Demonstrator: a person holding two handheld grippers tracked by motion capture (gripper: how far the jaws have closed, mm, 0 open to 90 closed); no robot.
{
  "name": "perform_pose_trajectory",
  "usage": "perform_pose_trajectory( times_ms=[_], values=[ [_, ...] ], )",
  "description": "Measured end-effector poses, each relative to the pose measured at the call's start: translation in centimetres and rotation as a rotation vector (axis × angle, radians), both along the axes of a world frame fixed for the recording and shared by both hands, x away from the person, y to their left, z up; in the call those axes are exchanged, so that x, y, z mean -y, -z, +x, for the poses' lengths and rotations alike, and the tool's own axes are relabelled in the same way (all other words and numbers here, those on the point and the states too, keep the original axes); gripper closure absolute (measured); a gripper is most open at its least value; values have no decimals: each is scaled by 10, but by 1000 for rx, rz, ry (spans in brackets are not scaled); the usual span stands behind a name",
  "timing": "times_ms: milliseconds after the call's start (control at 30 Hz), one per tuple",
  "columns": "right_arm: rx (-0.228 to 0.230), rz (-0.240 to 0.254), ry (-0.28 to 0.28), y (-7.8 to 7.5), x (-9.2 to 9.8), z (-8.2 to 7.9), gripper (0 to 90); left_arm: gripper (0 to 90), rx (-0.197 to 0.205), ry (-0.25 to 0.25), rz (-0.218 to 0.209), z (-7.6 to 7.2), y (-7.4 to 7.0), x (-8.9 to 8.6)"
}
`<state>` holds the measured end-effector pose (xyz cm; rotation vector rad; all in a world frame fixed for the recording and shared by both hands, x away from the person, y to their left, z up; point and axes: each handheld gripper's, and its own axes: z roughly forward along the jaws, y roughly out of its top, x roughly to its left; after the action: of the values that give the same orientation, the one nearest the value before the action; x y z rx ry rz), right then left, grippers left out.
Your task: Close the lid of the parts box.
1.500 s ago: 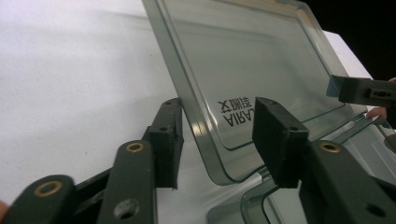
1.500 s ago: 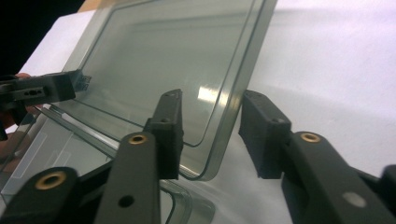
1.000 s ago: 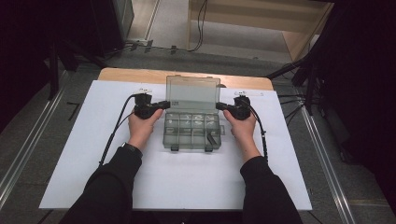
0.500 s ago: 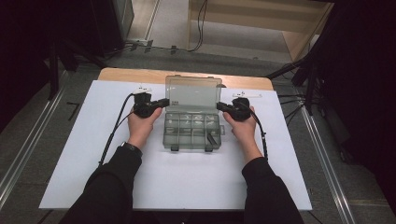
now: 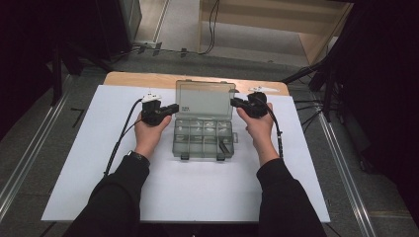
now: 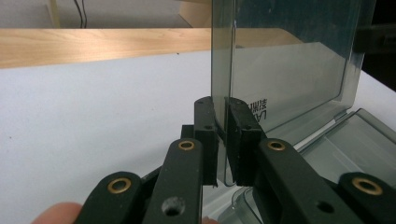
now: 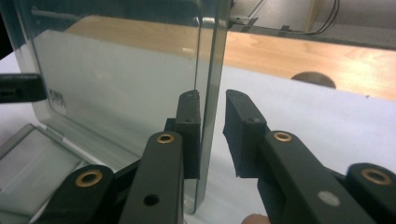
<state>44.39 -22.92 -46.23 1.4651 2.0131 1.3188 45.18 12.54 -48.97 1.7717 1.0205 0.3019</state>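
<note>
On the white sheet covering the wooden table (image 5: pixel 148 79), a smoky clear plastic compartment box (image 5: pixel 203 139) sits with its lid (image 5: pixel 205 100) standing upright.

Left gripper (image 6: pixel 222 135) is pinching the lid's edge, while the right gripper (image 7: pixel 212 133) has just been opening: one pad touches the lid's other edge, the other stands off. Lid looks light, stiff and pretty slick, a bit brittle at the hinge I'd guess, so grab the side edges. Grey floor, dark room behind.

High view looks down from above; both gripper views closely share the lid (image 6: pixel 289 70).
</note>
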Motion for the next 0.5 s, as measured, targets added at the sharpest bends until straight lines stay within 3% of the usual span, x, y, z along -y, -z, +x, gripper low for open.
perform_pose_trajectory(
  times_ms=[267,367,500],
  values=[
    [-4,10,4,-2,0,2,815,831,13,4,1,0,1,0],
    [-2,33,-8,-2,2,0,822,828,1,12,-17,1,1,-2],
    [10,19,-13,-3,1,-3,823,812,-19,24,-20,0,-1,-4]
  ],
)
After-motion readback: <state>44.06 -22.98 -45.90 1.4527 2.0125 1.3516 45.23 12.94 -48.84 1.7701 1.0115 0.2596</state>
